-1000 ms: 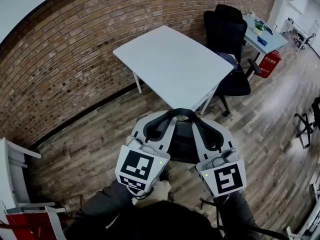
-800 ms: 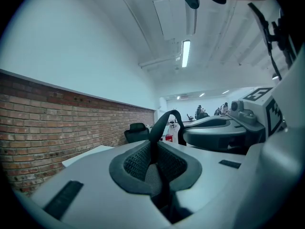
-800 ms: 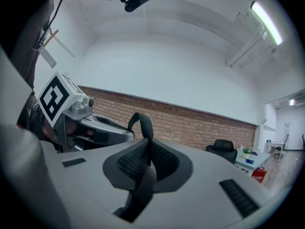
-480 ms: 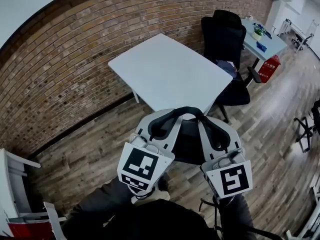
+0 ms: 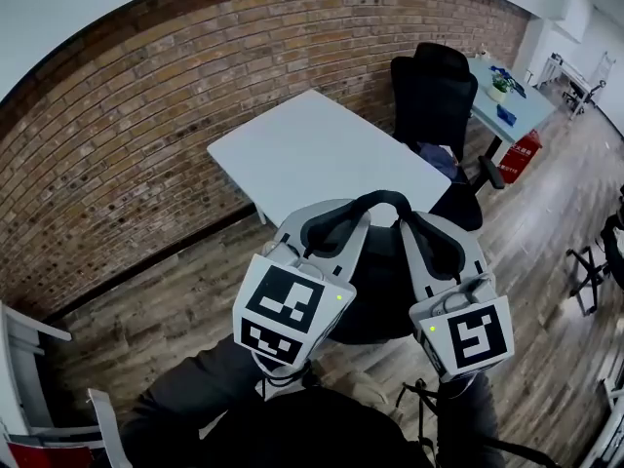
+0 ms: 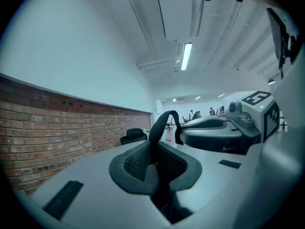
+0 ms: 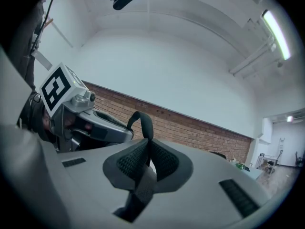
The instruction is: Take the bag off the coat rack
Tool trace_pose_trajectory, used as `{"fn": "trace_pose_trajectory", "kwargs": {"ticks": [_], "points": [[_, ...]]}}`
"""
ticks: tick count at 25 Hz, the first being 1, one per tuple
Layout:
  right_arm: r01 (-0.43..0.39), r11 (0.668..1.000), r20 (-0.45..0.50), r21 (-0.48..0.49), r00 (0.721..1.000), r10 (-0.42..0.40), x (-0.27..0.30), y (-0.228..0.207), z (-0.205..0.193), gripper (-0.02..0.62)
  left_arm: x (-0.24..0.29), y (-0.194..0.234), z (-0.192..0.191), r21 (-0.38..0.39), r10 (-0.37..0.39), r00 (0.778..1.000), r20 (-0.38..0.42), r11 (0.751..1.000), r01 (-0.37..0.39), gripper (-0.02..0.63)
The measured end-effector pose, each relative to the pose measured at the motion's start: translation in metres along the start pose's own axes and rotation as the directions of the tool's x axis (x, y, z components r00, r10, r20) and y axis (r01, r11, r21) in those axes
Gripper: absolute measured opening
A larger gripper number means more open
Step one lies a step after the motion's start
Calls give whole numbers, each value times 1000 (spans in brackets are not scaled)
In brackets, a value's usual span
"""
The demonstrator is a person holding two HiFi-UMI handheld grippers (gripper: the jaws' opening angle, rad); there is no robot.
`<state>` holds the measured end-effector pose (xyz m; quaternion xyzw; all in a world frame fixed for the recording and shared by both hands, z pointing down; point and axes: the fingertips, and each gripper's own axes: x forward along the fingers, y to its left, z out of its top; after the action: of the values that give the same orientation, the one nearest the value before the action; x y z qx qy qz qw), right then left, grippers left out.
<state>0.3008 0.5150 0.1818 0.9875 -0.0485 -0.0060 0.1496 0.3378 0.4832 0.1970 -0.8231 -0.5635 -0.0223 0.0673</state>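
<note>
A black bag strap (image 5: 378,203) arches between my two grippers in the head view. My left gripper (image 5: 327,230) is shut on one end of it, my right gripper (image 5: 441,247) on the other. The bag's dark body (image 5: 378,291) hangs below, between them, above the wooden floor. The left gripper view shows the strap (image 6: 161,122) pinched between the ribbed pads (image 6: 138,161), with the right gripper (image 6: 224,130) beside it. In the right gripper view the strap (image 7: 143,123) loops up from the pads (image 7: 131,163) toward the left gripper (image 7: 88,120). No coat rack is in view.
A white table (image 5: 322,154) stands ahead against the brick wall (image 5: 146,164). A black office chair (image 5: 434,86) sits at its right, beside a second desk (image 5: 512,96) and a red object (image 5: 522,154). White furniture (image 5: 19,359) stands at the far left.
Both grippers have risen and moved forward together with the strap still held. The bag has lifted with them, and the head view has tilted up toward the wall.
</note>
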Motion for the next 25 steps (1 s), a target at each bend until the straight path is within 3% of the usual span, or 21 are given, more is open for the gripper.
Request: {"fn": "trace_pose_trajectory", "kwargs": {"ticks": [3,13,20,25], "points": [[-22,1000,-18,18,1000,22,3,-5,8,25,0,2,11,-21,-20,1000,-12,1000,20,48],[-64,998,104,-26,992,66,30,-30,64,25,3,32,75,74,67,991,117,994,-76,48],[-76,996,122,-57,989,82,67,-64,85,25,29,65,108,49,156,962,225,984,-171,48],[-77,990,97,-118,991,89,103,-100,60,25,76,82,94,-35,218,951,220,976,-215,48]]}}
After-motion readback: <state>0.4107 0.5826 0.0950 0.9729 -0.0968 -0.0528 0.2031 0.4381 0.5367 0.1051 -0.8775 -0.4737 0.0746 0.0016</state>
